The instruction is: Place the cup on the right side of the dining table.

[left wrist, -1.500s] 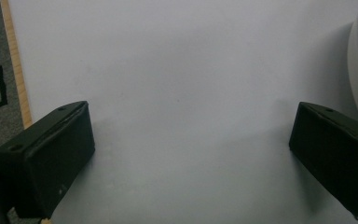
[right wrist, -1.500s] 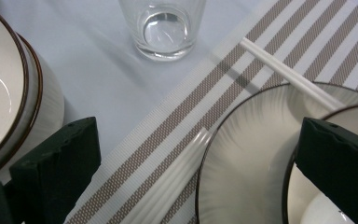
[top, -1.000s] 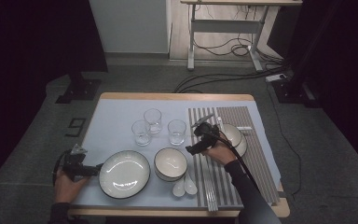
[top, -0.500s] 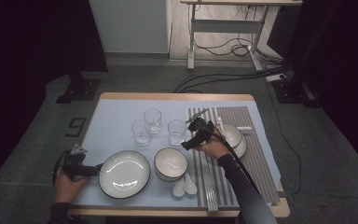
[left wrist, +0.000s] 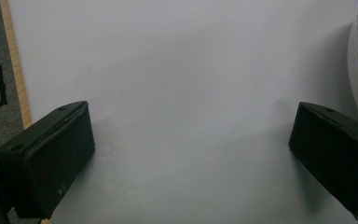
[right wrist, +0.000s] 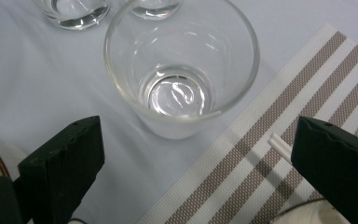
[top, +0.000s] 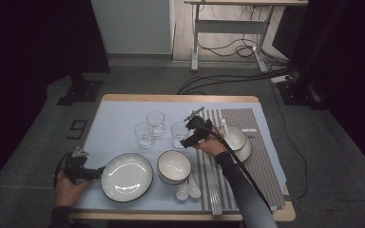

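- I hold my right gripper [top: 186,140] over the table [top: 119,116], jaws spread wide and empty, aimed at the nearest glass [right wrist: 182,70].
- The glass stands upright on the pale cloth, at 12 o'clock from my jaws in the right gripper view, just beside the edge of the striped mat [right wrist: 279,154] at its 4 o'clock. Two more glasses [top: 149,128] stand close behind it, at its 9 to 11 o'clock in the high view.
- The step in hand, as I judge it, is grasping this glass. I lower the jaws so that one passes on each side of the wall, below the rim, and close gently; clear glass is smooth and can slip or tip.
- I keep the far jaw off the neighbouring glasses and the near jaw off the white stick [right wrist: 279,142] lying on the mat.
- My left gripper [left wrist: 186,154] rests low on the cloth, jaws wide apart and holding nothing, with the plate [top: 126,176] at its 3 o'clock in the high view.
- I read no brand or label on the tableware. A dark marking on the floor at 9 o'clock from the table resembles a "9"; I cannot confirm it.
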A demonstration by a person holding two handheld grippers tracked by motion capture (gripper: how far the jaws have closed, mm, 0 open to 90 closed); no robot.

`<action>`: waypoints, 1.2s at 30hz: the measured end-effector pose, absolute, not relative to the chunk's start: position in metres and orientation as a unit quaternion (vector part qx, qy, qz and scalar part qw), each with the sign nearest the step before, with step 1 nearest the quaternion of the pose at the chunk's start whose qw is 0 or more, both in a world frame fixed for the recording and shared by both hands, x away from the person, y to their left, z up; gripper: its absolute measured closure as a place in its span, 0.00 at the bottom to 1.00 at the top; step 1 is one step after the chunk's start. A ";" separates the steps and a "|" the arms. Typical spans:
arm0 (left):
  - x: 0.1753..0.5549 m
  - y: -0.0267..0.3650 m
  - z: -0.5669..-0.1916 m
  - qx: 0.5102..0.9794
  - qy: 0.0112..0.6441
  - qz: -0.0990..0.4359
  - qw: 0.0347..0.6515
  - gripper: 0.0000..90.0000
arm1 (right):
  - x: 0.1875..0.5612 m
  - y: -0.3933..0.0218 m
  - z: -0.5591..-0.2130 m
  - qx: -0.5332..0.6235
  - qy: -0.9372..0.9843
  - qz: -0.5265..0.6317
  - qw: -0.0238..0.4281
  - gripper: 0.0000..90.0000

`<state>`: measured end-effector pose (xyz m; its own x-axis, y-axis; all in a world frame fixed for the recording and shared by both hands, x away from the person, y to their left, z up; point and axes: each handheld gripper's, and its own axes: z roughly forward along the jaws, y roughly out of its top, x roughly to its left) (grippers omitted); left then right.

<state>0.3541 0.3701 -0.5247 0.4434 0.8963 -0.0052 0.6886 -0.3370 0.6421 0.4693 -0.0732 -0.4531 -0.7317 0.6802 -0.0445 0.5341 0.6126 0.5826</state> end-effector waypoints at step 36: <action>0.354 0.370 -0.525 0.798 0.497 0.178 0.291 0.00 | 0.493 -0.037 -0.466 0.350 0.885 0.278 0.131 0.20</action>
<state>0.3541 0.3701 -0.5247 0.4434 0.8963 -0.0052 0.6886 -0.3370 0.6421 0.4934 -0.0370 -0.4659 -0.7211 0.6919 -0.0369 0.5469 0.6011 0.5828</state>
